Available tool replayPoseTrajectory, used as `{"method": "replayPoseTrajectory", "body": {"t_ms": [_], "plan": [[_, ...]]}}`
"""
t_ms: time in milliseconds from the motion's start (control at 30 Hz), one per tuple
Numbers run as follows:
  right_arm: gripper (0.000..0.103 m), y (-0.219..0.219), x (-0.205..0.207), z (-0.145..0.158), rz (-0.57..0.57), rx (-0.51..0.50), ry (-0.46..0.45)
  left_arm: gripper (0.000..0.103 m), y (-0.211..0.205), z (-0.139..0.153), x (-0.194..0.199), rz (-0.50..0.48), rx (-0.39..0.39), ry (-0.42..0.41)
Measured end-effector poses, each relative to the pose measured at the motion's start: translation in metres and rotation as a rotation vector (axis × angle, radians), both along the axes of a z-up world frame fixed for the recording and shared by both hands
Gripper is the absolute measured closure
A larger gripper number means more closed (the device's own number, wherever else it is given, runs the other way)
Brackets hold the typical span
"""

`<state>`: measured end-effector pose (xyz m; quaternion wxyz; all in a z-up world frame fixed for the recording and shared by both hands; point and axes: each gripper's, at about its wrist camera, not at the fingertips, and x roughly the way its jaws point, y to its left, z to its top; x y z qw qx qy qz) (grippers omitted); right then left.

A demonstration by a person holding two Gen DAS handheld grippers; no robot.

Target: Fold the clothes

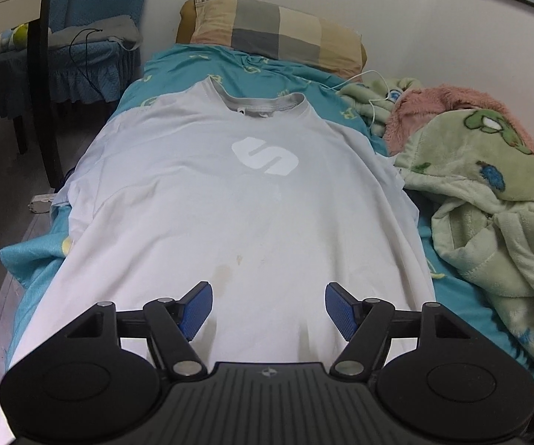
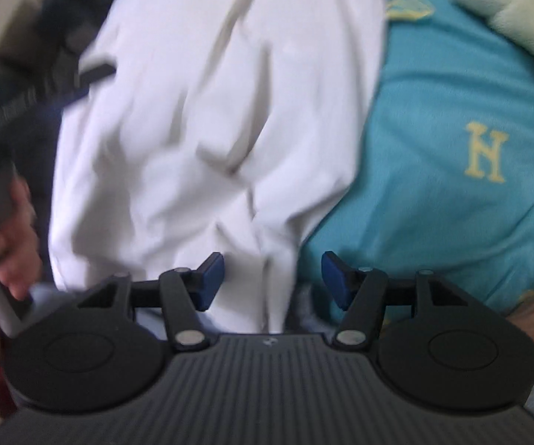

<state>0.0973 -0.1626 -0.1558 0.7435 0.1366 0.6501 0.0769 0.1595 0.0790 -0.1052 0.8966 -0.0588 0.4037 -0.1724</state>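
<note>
White T-shirt (image 1: 229, 204) spread flat on bed (image 1: 178, 70), just beyond left gripper (image 1: 268, 309), jaws apart, empty. Under right gripper (image 2: 272, 278), wrinkled hem; jaws apart, gripping nothing.

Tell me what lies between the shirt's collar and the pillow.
In the left wrist view, only a strip of teal bedsheet with yellow letters separates the shirt collar from the checked pillow; nothing else lies there.
</note>
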Motion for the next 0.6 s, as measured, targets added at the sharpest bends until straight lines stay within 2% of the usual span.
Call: {"method": "replayPoseTrajectory", "body": {"t_ms": [33,67,100,267,367,433,533,600], "plan": [[0.069,0.008,-0.001,-0.001,0.031,-0.031,0.017,0.033,0.001,-0.002,0.000,-0.001,0.000,0.005],[0.087,0.017,-0.002,-0.002,0.062,-0.061,0.033,0.033,0.003,-0.004,0.001,-0.001,-0.001,0.010],[0.093,0.022,-0.002,0.002,0.087,-0.084,0.036,0.033,0.004,-0.006,0.001,-0.002,-0.002,0.015],[0.094,0.022,-0.011,0.040,0.156,-0.169,-0.009,0.033,0.007,-0.007,-0.002,-0.006,-0.010,0.025],[0.094,0.016,-0.022,0.035,0.171,-0.175,0.014,0.033,0.004,-0.008,-0.004,-0.016,-0.010,0.035],[0.093,0.012,-0.029,0.030,0.156,-0.170,-0.005,0.033,0.001,-0.007,-0.005,-0.018,-0.006,0.032],[0.089,0.003,-0.030,0.040,0.125,-0.142,-0.065,0.033,0.001,-0.006,-0.007,-0.013,-0.007,0.030],[0.082,-0.013,-0.028,0.055,0.092,-0.111,-0.111,0.032,0.003,-0.005,-0.009,0.006,-0.011,0.030]]}}
